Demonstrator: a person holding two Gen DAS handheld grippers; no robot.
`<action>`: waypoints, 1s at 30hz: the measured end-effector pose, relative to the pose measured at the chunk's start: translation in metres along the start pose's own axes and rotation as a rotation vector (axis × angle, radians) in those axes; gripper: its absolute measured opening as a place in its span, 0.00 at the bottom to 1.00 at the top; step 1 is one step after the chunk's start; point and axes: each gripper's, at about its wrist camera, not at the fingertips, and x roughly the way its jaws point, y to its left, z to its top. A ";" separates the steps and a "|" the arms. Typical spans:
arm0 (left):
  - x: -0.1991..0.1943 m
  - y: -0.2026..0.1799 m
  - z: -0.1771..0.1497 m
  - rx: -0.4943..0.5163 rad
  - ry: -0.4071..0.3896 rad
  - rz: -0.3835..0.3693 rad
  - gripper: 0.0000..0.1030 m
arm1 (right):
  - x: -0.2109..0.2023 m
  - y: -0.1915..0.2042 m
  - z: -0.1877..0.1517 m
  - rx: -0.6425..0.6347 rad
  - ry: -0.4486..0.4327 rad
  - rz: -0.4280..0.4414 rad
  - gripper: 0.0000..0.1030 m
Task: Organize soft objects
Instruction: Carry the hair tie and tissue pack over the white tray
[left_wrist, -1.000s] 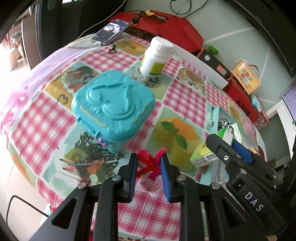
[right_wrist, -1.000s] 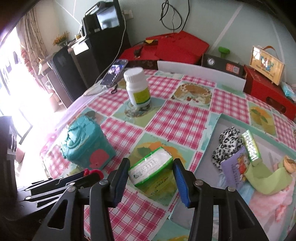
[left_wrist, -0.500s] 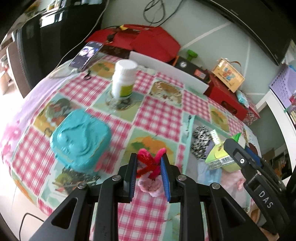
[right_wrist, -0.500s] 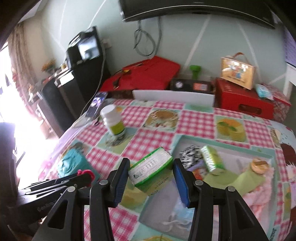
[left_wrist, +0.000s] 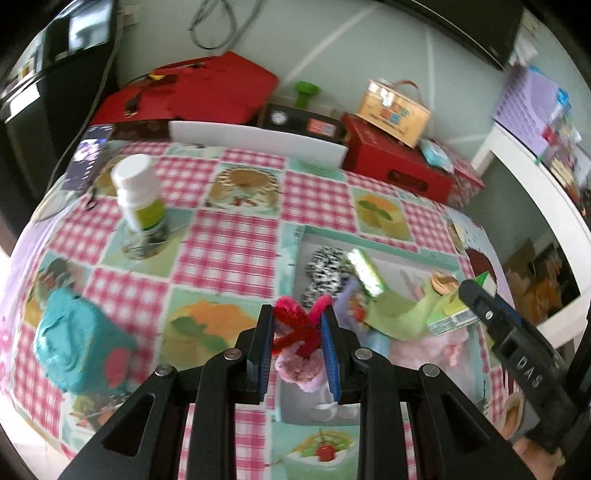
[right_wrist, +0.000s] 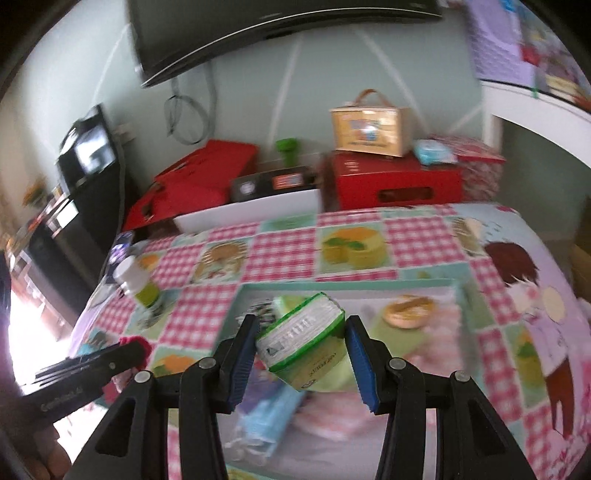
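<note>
My left gripper (left_wrist: 297, 332) is shut on a pink fuzzy toy with red pipe-cleaner ears (left_wrist: 298, 347), held over the left edge of the teal-rimmed tray (left_wrist: 295, 254). My right gripper (right_wrist: 301, 350) is shut on a green tissue pack (right_wrist: 306, 350), held above the tray (right_wrist: 458, 295). The tissue pack also shows at the right of the left wrist view (left_wrist: 448, 317). In the tray lie a black-and-white spotted soft item (left_wrist: 325, 269), a green packet (left_wrist: 365, 273), a light green cloth (left_wrist: 399, 314) and pink fabric (left_wrist: 454, 350).
A teal heart-embossed box (left_wrist: 77, 343) and a white pill bottle (left_wrist: 138, 195) stand on the checked tablecloth at the left. A phone (left_wrist: 86, 158) lies at the far left. Red boxes (left_wrist: 395, 162) and a white tray (left_wrist: 258, 142) line the back edge.
Both grippers have carried their loads to the right, from beside the teal box to over the tray. The teal box and bottle now sit further left in both views.
</note>
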 end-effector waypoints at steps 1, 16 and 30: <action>0.002 -0.005 0.000 0.013 0.004 -0.002 0.25 | -0.002 -0.008 0.000 0.018 -0.004 -0.017 0.50; 0.050 -0.080 0.013 0.200 0.093 -0.046 0.25 | 0.002 -0.082 -0.008 0.172 0.013 -0.155 0.50; 0.086 -0.083 0.009 0.197 0.131 -0.094 0.25 | 0.028 -0.062 -0.011 0.100 0.044 -0.157 0.50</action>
